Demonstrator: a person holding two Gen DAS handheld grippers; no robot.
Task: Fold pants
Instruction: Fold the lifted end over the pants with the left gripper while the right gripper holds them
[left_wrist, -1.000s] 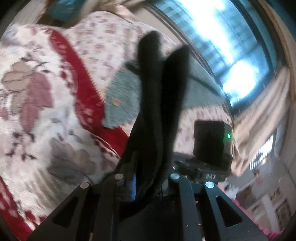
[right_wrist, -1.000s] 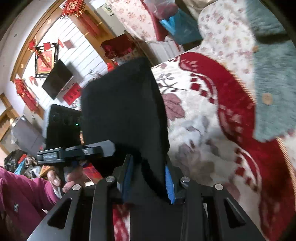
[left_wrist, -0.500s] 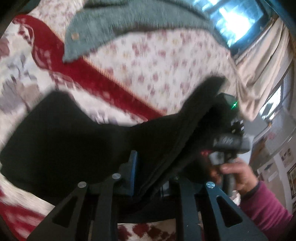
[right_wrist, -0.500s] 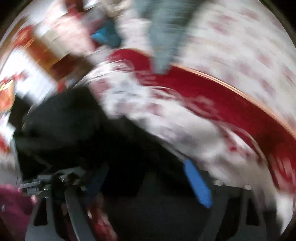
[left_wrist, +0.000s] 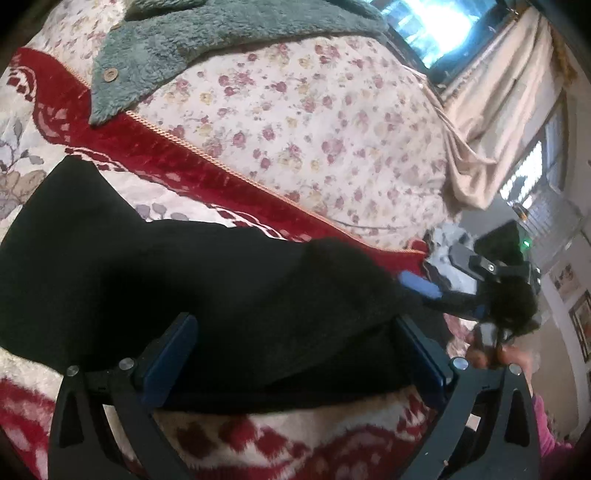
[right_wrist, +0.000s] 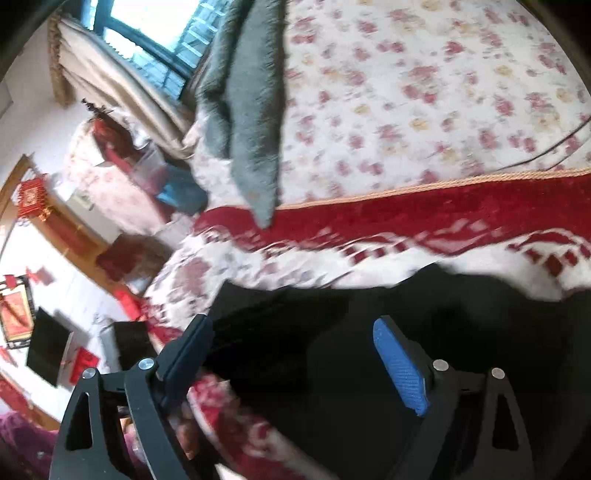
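The soft black pants (left_wrist: 207, 280) lie flat on a fuzzy red-and-white blanket (left_wrist: 280, 439). A fluffy gray garment (left_wrist: 173, 48) lies at 11 o'clock. Left claw (left_wrist: 295, 354) and right claw (right_wrist: 295, 350) hang wide apart over the pants.

We lowered the black pants (left_wrist: 207, 280) from the air onto the red floral blanket (left_wrist: 155, 162). Both the left gripper (left_wrist: 295, 354) and right gripper (right_wrist: 295, 354) spread their jaws and let go
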